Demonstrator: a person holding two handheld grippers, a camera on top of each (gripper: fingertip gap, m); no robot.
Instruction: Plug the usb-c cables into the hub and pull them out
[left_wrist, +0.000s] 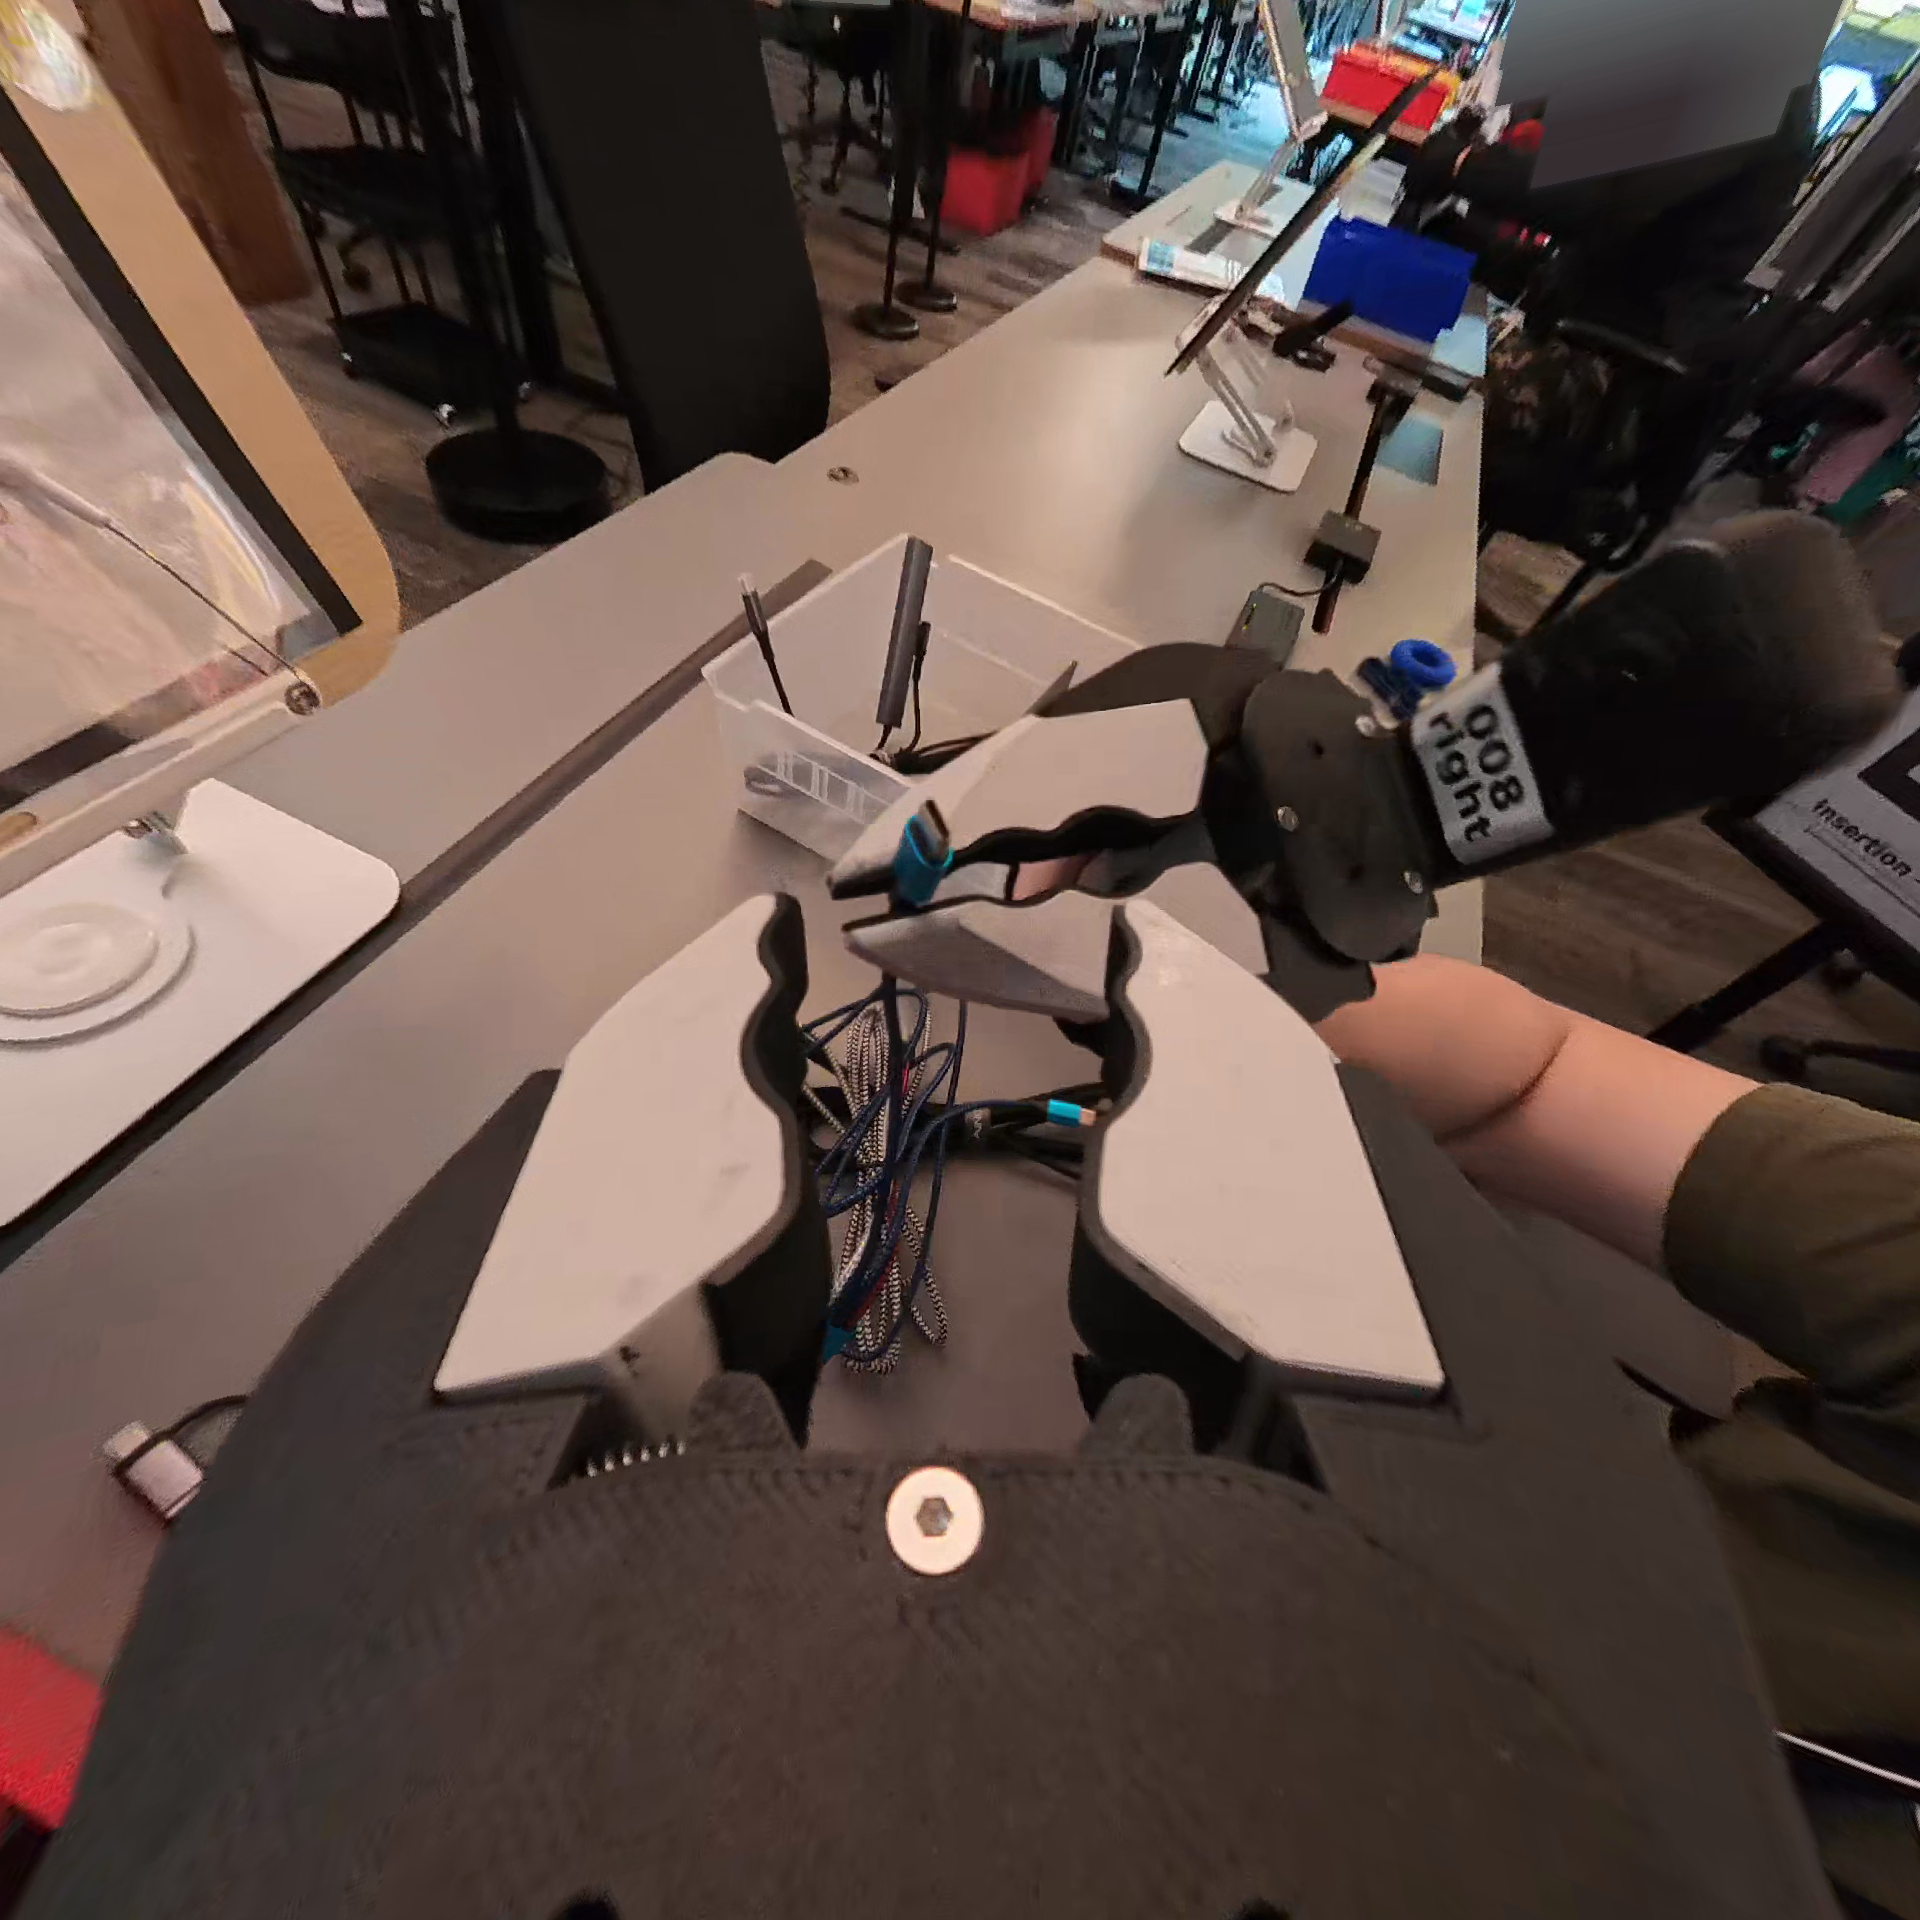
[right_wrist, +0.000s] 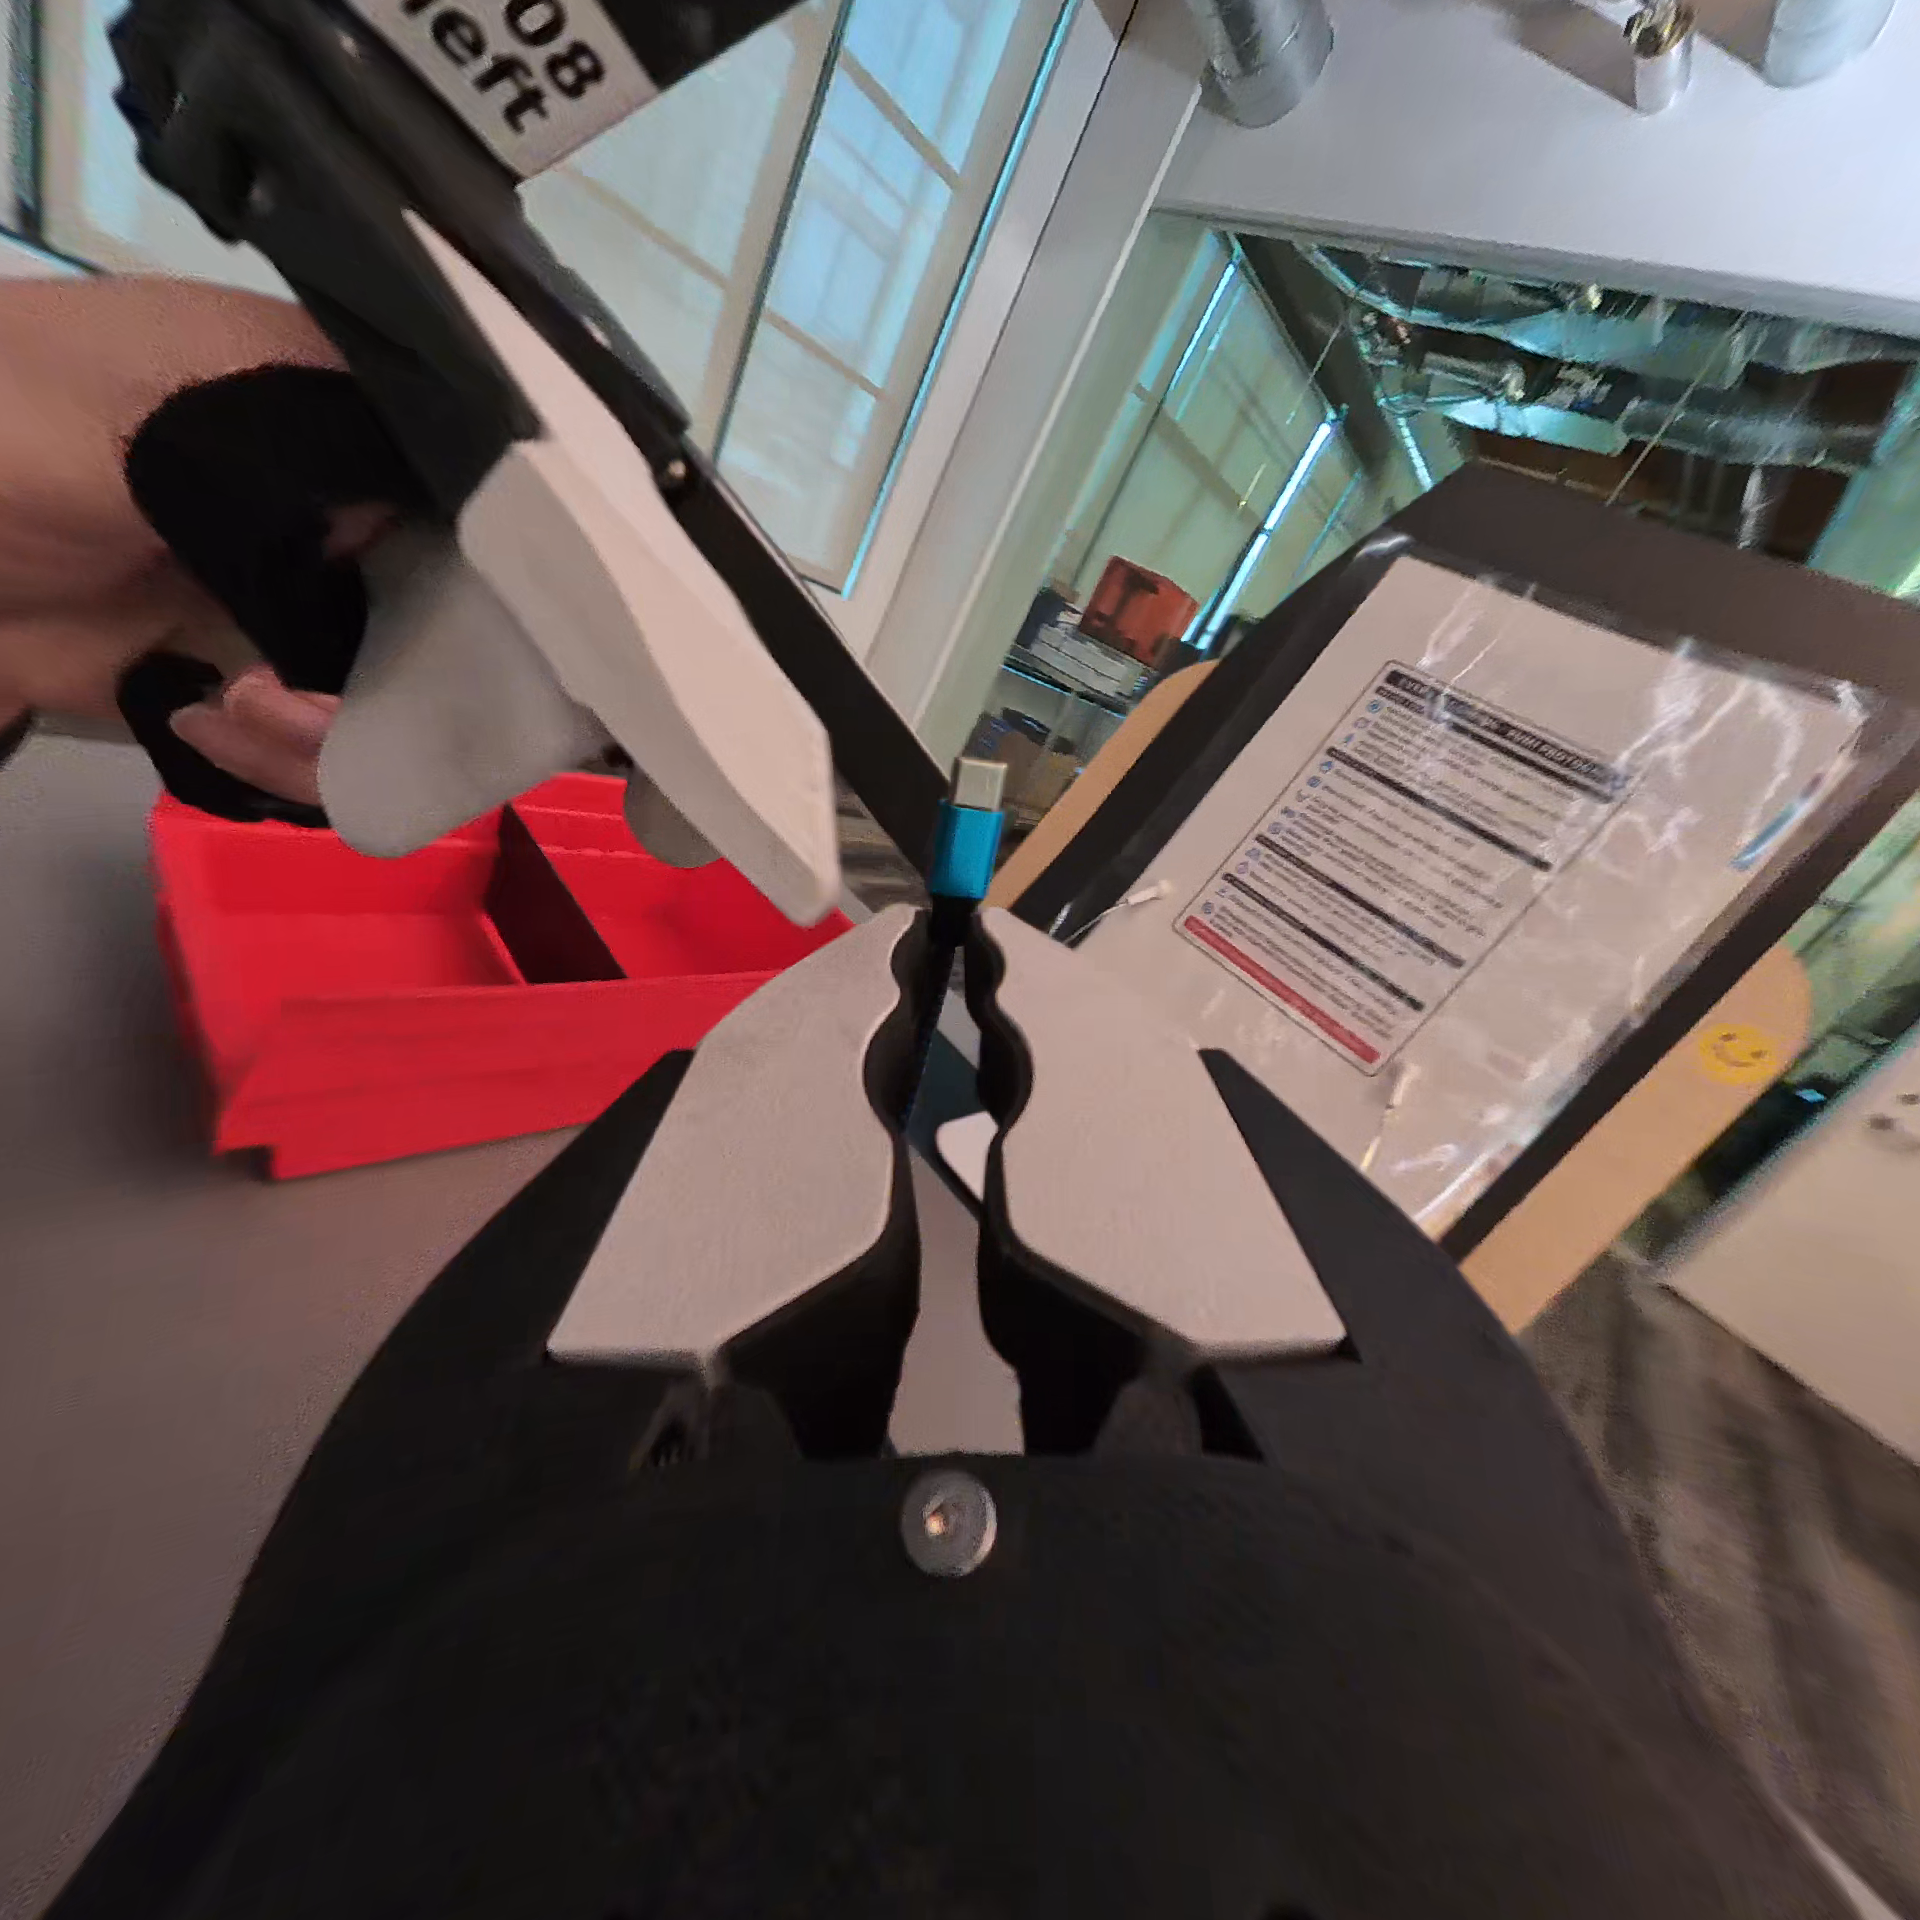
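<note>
So your right claw (left_wrist: 883, 899) is pinched on a blue cable (right_wrist: 940, 997) just behind its blue plug (left_wrist: 925, 857), whose metal tip juts past the fingertips. Your left claw (left_wrist: 951, 961) is spread wide and grips nothing; the right claw's tips sit just ahead of its gap, and in the right wrist view 1 of its white fingers (right_wrist: 644, 644) hangs just left of the plug.

Below and between your left fingers a tangle of cables (left_wrist: 894, 1174) lies on the grey table (left_wrist: 436, 1018), with a second blue plug (left_wrist: 1070, 1117) near the right finger. Beyond the claws stands a clear bin (left_wrist: 821, 717) with a slim grey hub (left_wrist: 904, 644) leaning upright in it beside a dark cable end. Far left is a white stand base (left_wrist: 187, 935); farther along the table sit 2 small dark boxes (left_wrist: 1309, 582) and a tablet stand (left_wrist: 1247, 436).

From the right wrist, a red tray (right_wrist: 436, 997) with a divider sits left of the claw, a framed sheet (right_wrist: 1455, 883) under plastic stands to its right, and windows and ceiling ducts lie beyond.
</note>
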